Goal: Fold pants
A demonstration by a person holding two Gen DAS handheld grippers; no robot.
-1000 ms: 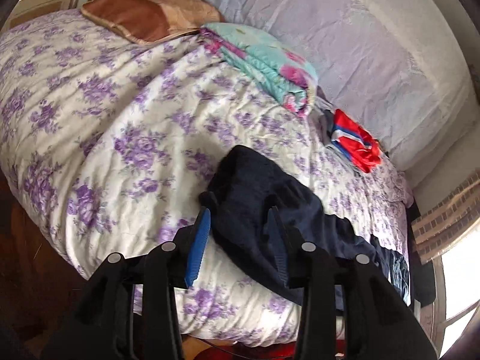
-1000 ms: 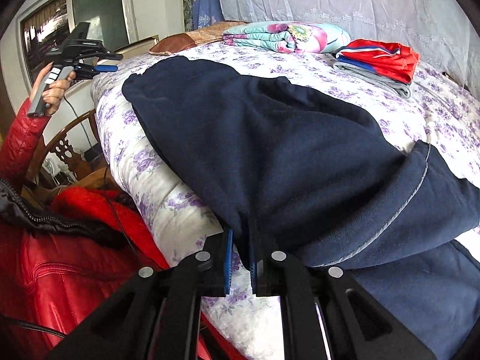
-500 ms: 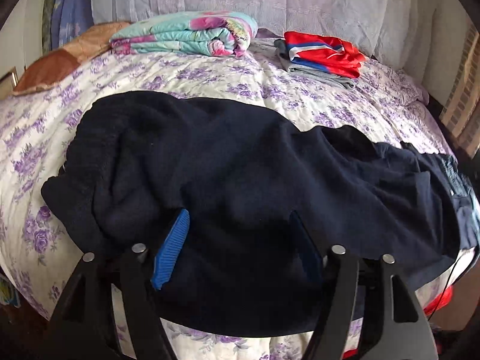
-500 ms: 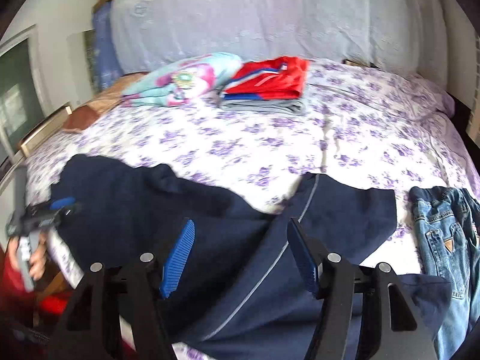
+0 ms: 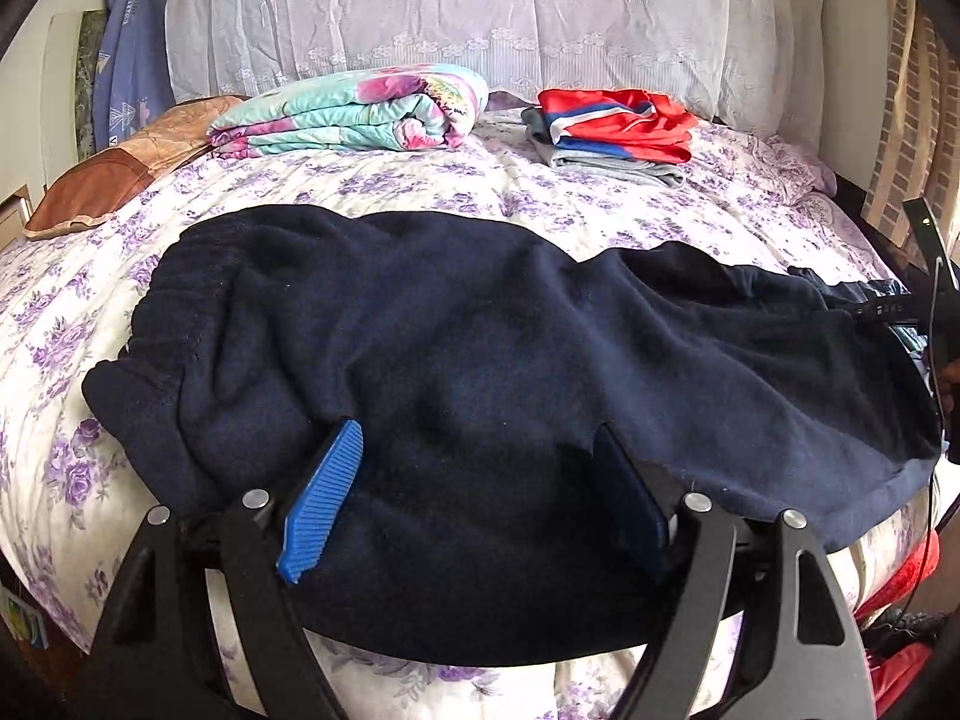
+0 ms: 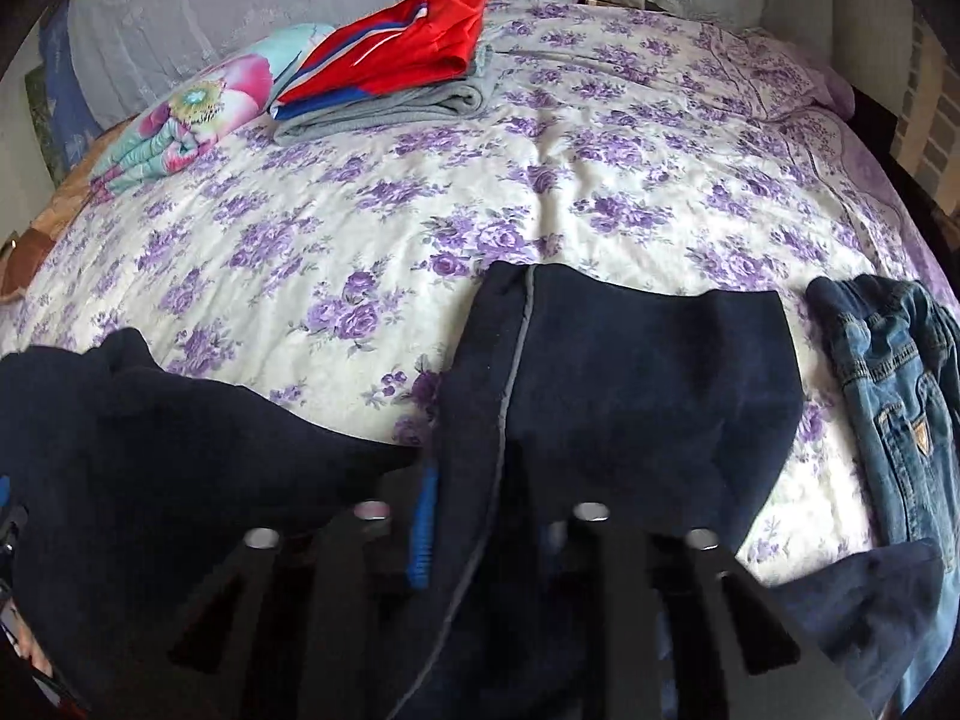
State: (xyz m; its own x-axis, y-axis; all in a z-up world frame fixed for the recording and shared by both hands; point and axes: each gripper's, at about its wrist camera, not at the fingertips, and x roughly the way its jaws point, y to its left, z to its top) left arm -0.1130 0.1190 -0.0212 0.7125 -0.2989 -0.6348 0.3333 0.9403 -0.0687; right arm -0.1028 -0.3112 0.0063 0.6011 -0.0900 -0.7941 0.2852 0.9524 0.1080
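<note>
Dark navy pants (image 5: 480, 360) lie spread across the near side of the bed, waistband at the left, legs running right. My left gripper (image 5: 474, 480) is open, its blue pads (image 5: 321, 504) low over the pants' near edge. In the right wrist view a pant leg with a grey side stripe (image 6: 600, 372) lies folded over on the bedspread. My right gripper (image 6: 480, 516) is open over this leg; the cloth hides its right finger. The right gripper also shows in the left wrist view (image 5: 927, 312) at the far right.
The bed has a white bedspread with purple flowers (image 6: 480, 180). At the back lie a folded floral quilt (image 5: 354, 111), a red-and-blue garment on grey clothes (image 5: 612, 126) and a brown pillow (image 5: 102, 180). Blue jeans (image 6: 888, 408) lie right of the pants.
My right gripper let go of the pants' edge, opened and swung to face the bed, now low over the folded leg. My left gripper came from the far left to the pants' near edge.
</note>
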